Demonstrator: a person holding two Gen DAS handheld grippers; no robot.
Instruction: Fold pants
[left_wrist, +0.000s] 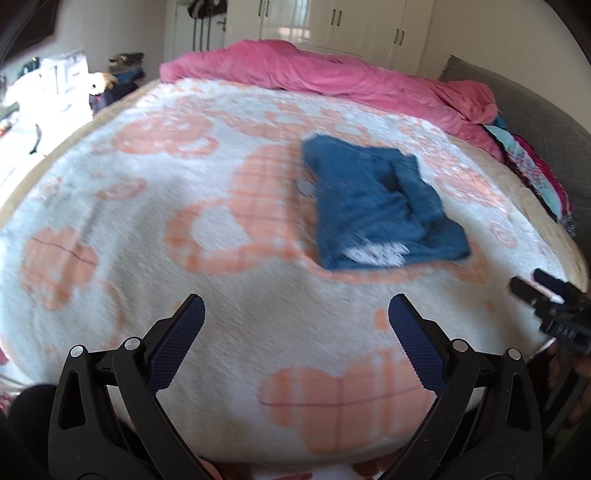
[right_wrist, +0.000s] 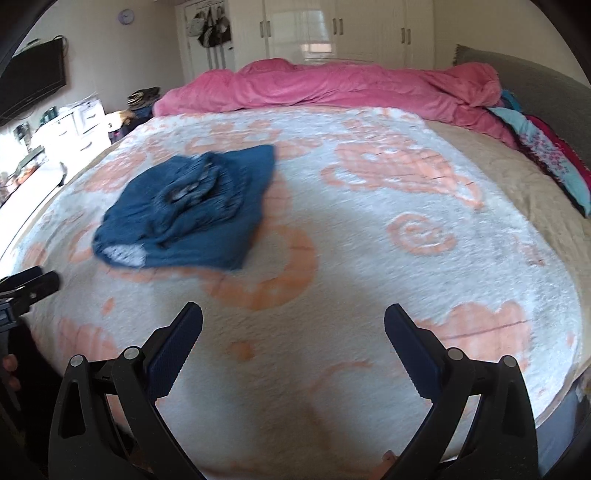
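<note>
Left gripper (left_wrist: 295, 314) and right gripper (right_wrist: 293, 315) both spread wide, empty, hovering near side of pants (left_wrist: 380, 206), patterned blanket (left_wrist: 147, 206), pink duvet (left_wrist: 332, 74) beyond pants

Blue pants (left_wrist: 380, 206) lie on the white blanket with peach patterns (left_wrist: 147, 206), bunched into a compact, roughly folded bundle. Fabric rumpled on top, with creases and an overlapping flap toward the far side. A pale, whitish patch shows at the near edge of the bundle. In the right wrist view the pants (right_wrist: 192, 210) sit left of the blanket's middle, well short of its far edge. Details blurred
</note>
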